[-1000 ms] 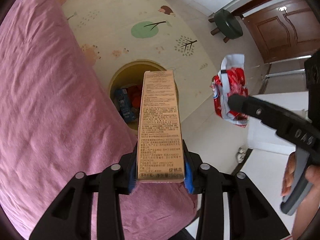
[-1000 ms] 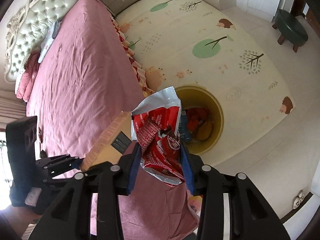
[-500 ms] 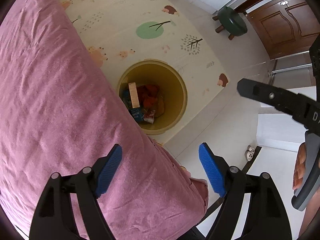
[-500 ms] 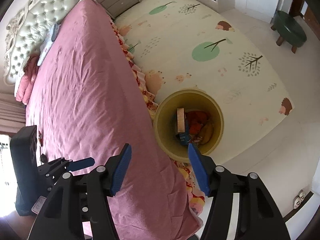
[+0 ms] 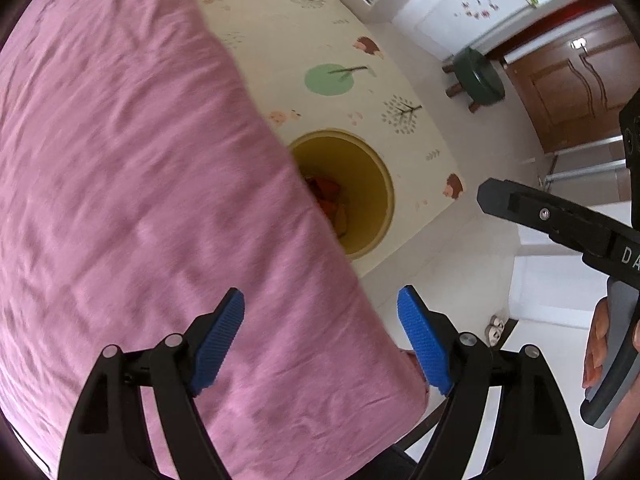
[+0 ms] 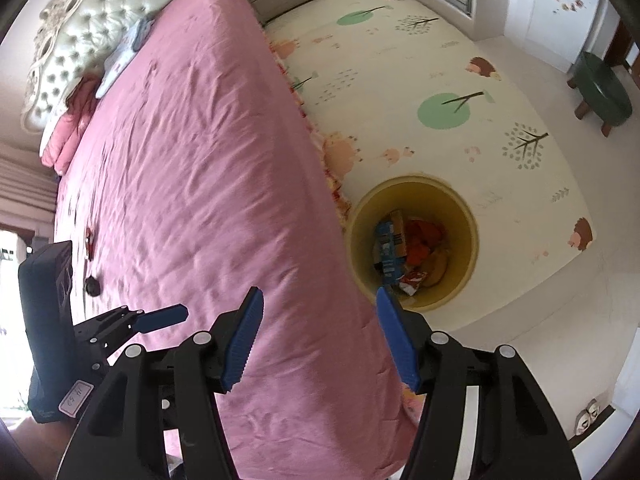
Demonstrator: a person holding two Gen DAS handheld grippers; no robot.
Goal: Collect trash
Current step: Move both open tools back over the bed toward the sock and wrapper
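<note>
- My left gripper [image 5: 320, 336] has its blue pads [image 5: 218, 342] wide apart, and nothing is between them. It points down at the corner of the bed.
- My right gripper [image 6: 320, 340] is also spread, somewhat less wide, and it holds nothing. Under it lies the same pink bed cover [image 6: 192, 168].
- In the left wrist view I see one black finger of the right gripper at the right edge, and my right hand [image 5: 600, 344] around its grey handle.
- In the right wrist view the left gripper shows at the lower left, with one blue pad pointing over the cover.
- The yellow bin [image 6: 468, 216] stands on the floor, just beside the edge of the bed. In the left wrist view the bed cover hides part of it.
- The trash [image 6: 404, 252] lies inside the bin: a brown carton with a blue package at its side, something orange-red, and a red and white wrapper near the bottom.
- The bin stands on a cream play mat [image 6: 440, 80] with trees and hedgehogs printed on it.
- Further away a dark green stool [image 6: 604, 92] stands on the pale floor.
- On the bed cover, near the left gripper, there are some small dark things [image 6: 92, 286]; I cannot tell what they are.
</note>
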